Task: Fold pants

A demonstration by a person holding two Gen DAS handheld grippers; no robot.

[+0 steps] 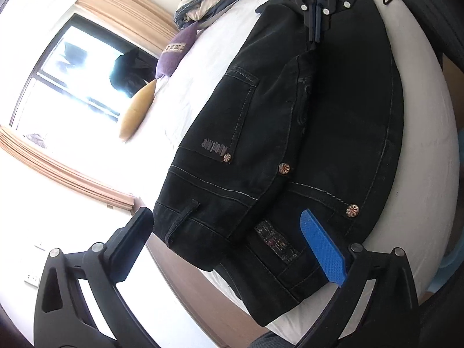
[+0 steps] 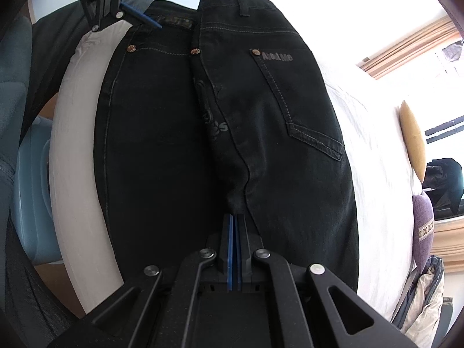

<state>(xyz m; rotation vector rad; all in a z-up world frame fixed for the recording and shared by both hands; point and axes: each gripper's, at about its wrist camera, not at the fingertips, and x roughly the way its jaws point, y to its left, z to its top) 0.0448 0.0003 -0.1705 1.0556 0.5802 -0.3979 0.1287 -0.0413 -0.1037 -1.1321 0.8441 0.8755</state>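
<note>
The left gripper stood wide at the bed's edge; the right gripper pinched the pants by their crotch fold; the heavy, limp denim looked best taken at its stiff waistband.

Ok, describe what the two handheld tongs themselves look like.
Both the left tongs and right tongs are matte black plastic linkages with triangular cut-outs and round silver pivot bolts. Their fingers carry bright blue textured rubber pads. No cables or sleeves are clearly visible on them.
</note>
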